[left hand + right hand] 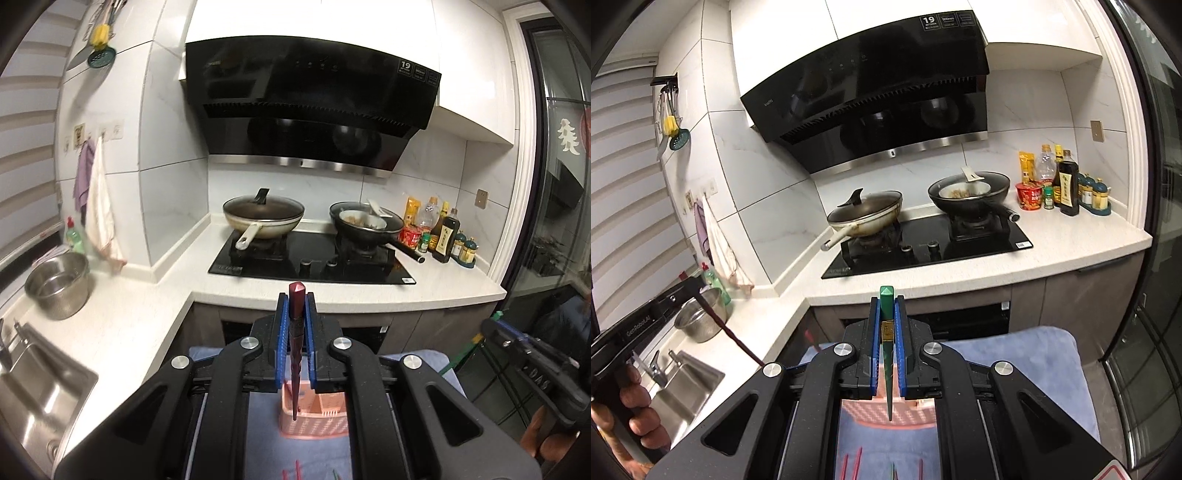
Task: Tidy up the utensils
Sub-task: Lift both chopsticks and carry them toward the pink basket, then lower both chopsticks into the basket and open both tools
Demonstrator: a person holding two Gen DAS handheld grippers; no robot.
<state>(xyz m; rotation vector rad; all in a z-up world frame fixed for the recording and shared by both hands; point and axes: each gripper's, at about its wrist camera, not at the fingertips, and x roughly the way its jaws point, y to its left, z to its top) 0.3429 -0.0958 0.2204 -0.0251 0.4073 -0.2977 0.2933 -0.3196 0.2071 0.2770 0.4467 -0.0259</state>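
My left gripper (296, 299) is shut on a dark red chopstick (295, 343), held upright with its thin tip pointing down over a pink slotted utensil basket (317, 417). My right gripper (886, 302) is shut on a green chopstick (887, 354), also upright, its tip over the same pink basket (912, 410). The basket stands on a blue cloth (1034, 358). More red and green chopsticks (857, 461) lie on the cloth at the bottom edge. The left gripper with its red chopstick shows in the right wrist view (657, 314).
A white counter (258, 288) holds a black gas hob (314, 258) with two pans (264, 218). Sauce bottles (443, 232) stand at the right. A steel colander (59, 284) and sink (33, 387) are at the left. A glass door (1156, 332) is at the right.
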